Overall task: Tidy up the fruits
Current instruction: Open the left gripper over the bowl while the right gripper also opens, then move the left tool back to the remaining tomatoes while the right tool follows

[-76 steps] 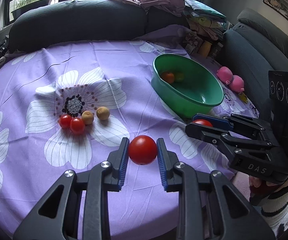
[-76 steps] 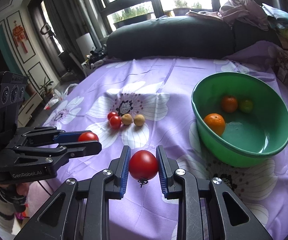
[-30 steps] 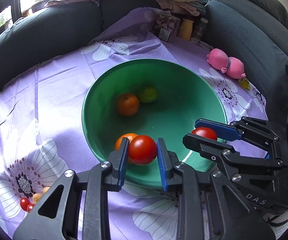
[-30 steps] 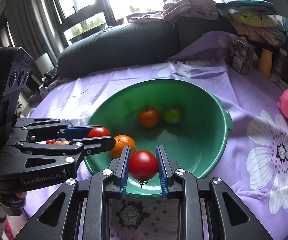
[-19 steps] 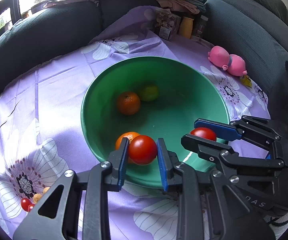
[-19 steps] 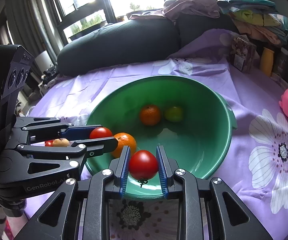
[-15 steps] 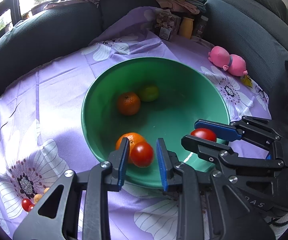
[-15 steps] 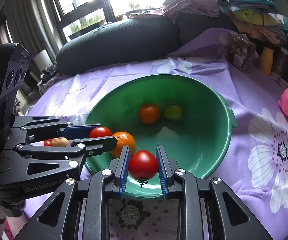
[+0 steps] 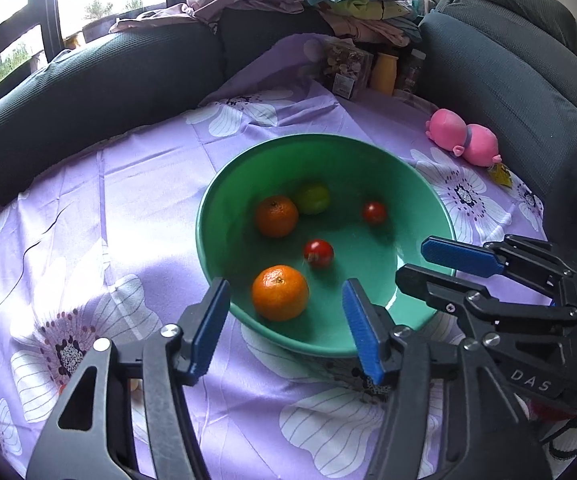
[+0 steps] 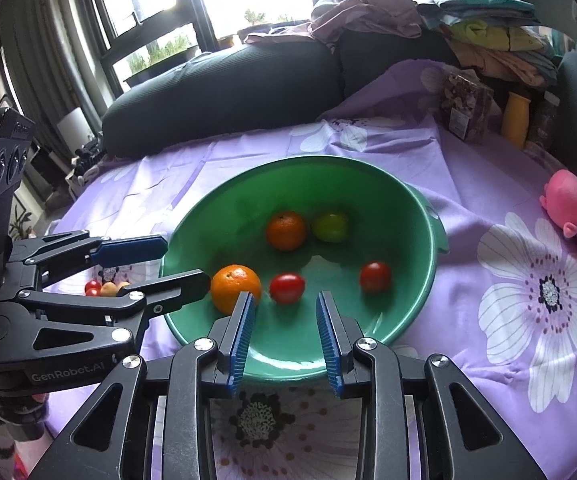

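Both wrist views look down on a green bowl standing on a table covered by a purple floral cloth.

The left gripper hovers over the bowl's near rim. Its blue-padded fingers stand well apart, having just been opening, and nothing lies between them. The right gripper also hovers at the near rim. Its fingers have likewise just parted, a narrower gap, and they are empty too.

The bowl holds five fruits, all free of the fingers:
- two tomatoes, one near the centre and the other further right; both look slightly blurred;
- a large orange against the near left wall;
- a second orange towards the far side;
- a green fruit touching or just beside that orange.

On the cloth left of the bowl, seen between the left gripper's fingers in the right wrist view, lie small red and tan fruits. A pink plush toy lies on the cloth to the right, well apart from the bowl.
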`<action>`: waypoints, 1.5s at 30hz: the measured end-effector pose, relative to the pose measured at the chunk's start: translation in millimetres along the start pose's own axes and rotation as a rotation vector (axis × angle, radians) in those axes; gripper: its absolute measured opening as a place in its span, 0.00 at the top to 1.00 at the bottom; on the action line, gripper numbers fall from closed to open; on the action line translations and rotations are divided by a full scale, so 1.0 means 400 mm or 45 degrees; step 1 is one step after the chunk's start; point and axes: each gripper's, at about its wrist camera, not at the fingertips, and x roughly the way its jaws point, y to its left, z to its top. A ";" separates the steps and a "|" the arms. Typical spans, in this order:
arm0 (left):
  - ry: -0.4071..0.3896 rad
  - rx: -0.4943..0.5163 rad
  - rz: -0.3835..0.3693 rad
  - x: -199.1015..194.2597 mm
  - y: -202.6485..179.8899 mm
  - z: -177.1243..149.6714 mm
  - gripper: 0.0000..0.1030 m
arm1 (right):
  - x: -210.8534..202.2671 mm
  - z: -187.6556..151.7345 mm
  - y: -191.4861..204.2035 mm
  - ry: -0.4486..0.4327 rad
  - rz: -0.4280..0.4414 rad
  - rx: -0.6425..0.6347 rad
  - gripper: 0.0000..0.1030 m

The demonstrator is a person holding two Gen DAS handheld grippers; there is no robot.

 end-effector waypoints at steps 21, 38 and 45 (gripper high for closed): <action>-0.055 -0.139 0.158 -0.193 0.060 -0.185 0.11 | -0.123 -0.071 0.157 -0.006 0.155 -0.114 0.51; -0.069 -0.547 0.248 -0.341 0.308 -0.445 0.01 | -0.076 -0.147 0.310 0.129 0.257 -0.267 0.43; -0.070 -0.593 0.213 -0.327 0.342 -0.483 0.02 | -0.010 -0.166 0.349 0.219 0.287 -0.274 0.43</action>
